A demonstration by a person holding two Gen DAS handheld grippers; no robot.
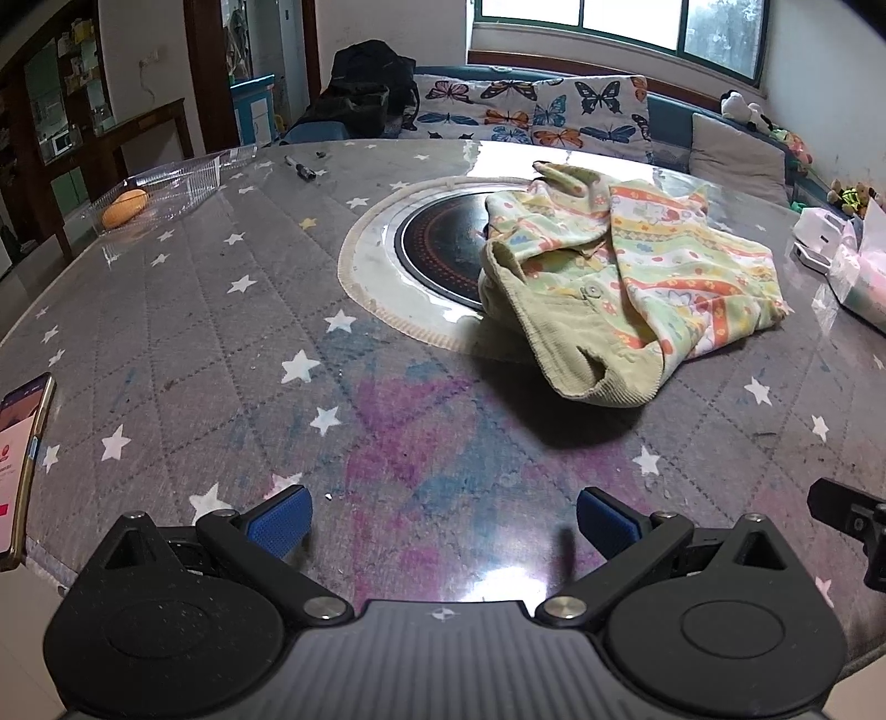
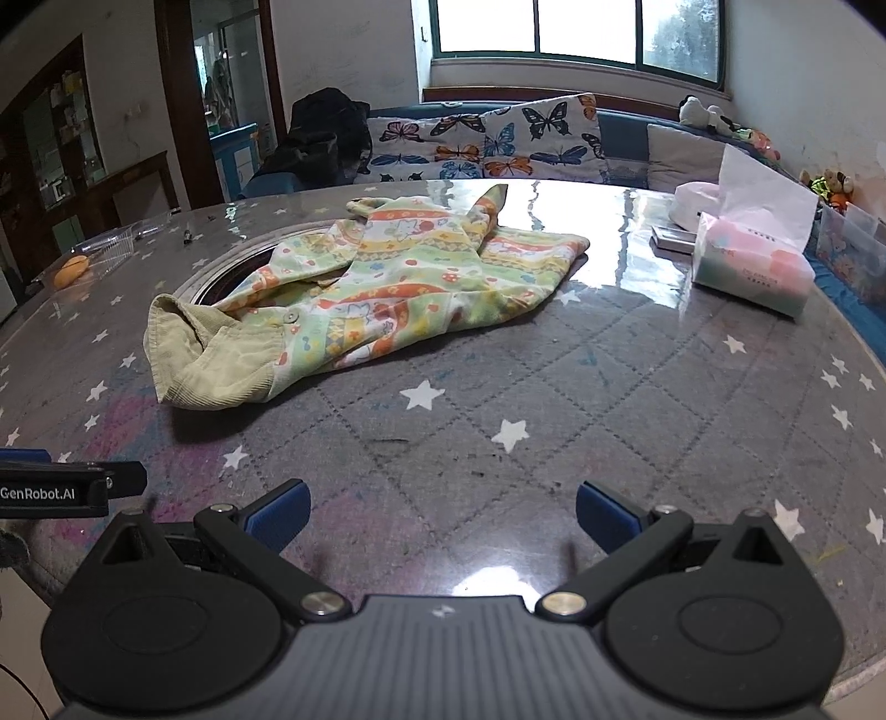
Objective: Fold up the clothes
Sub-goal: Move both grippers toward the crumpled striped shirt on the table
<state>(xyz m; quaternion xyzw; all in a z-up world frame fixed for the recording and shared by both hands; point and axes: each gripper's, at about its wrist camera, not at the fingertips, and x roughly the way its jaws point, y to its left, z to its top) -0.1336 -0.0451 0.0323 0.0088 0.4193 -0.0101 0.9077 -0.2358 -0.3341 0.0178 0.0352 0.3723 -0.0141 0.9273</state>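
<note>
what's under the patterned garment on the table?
The garment lies partly over the round black inset in the table centre, and partly on the star-print cover. The inset's right part is hidden beneath it; anything else under the cloth cannot be seen.

Both wrist cameras sit low at the desk's point(image 1: 183, 354) near edge, looking forward across it toward the window point(image 2: 576, 33). The left view stands left of the right one; both share the crumpled garment point(image 1: 637, 277) mid-desk, fairly near.
</note>
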